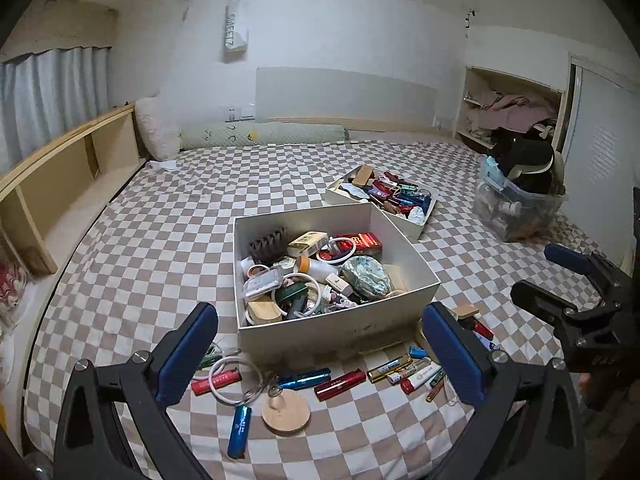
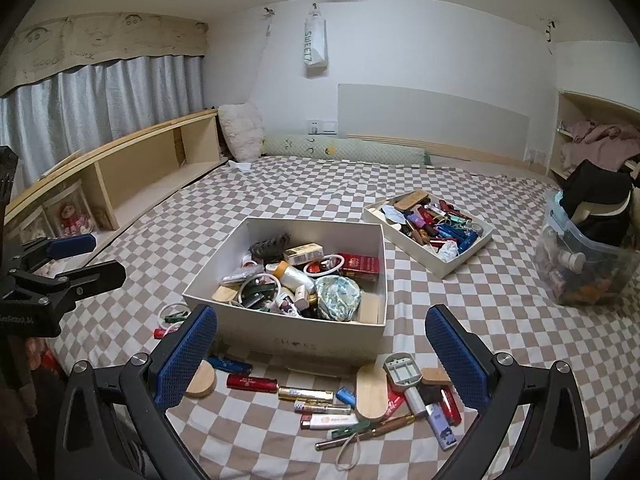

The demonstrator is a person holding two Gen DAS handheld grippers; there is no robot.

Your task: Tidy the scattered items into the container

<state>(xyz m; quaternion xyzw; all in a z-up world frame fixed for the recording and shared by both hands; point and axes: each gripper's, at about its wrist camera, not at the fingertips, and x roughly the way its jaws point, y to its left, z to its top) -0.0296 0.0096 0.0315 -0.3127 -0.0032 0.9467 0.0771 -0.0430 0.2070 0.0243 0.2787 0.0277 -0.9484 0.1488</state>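
A white box (image 1: 328, 332) (image 2: 288, 334) full of small items sits on the checkered bed. Scattered in front of it lie lighters, a red lighter (image 1: 216, 382) (image 2: 252, 382), a blue lighter (image 1: 239, 431), white rings (image 1: 234, 378), a round wooden piece (image 1: 286, 414) and an oval wooden piece (image 2: 372, 396). My left gripper (image 1: 320, 356) is open and empty above the items, near the box's front wall. My right gripper (image 2: 322, 360) is open and empty, also over the scattered items. The right gripper also shows at the right of the left wrist view (image 1: 556, 276).
A second, shallow white box (image 1: 380, 200) (image 2: 430, 228) of lighters lies behind to the right. A clear plastic bin (image 1: 516, 208) (image 2: 584, 268) stands at the far right. A wooden shelf (image 1: 60, 176) runs along the bed's left side. Pillows (image 1: 158, 128) lie at the headboard.
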